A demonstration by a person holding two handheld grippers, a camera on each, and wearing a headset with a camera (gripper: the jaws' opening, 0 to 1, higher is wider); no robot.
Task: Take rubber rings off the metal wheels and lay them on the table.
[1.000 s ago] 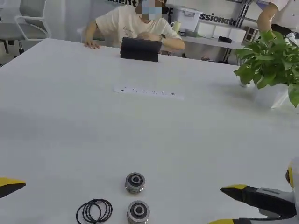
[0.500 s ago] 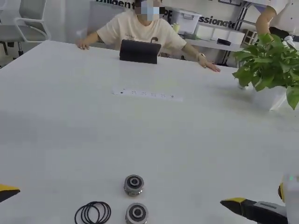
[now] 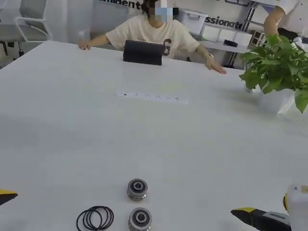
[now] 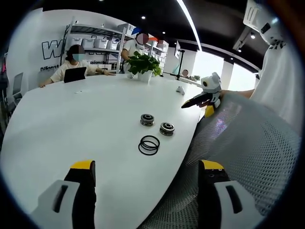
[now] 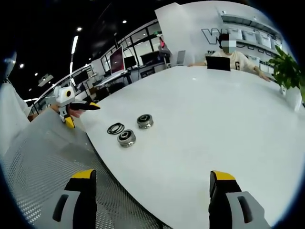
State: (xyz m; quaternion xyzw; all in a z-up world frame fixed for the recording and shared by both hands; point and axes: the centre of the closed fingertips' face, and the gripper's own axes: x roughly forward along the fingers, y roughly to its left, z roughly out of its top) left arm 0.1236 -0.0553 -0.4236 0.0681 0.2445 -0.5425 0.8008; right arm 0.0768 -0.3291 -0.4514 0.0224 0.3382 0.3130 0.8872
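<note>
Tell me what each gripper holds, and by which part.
Nothing: left gripper and right gripper stand open and empty; rubber rings lie on the table.

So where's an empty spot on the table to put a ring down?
The big bare stretch of table runs from the far wheel up to the power strip, and rightward toward the plant. It's crowded at the near edge: the rubber rings lie close beside the near wheel.

Wheels [image 3: 137, 188] shiny metal; rings [image 3: 95, 218] matt blk rubber; table [image 3: 144, 139] smooth wht.
</note>
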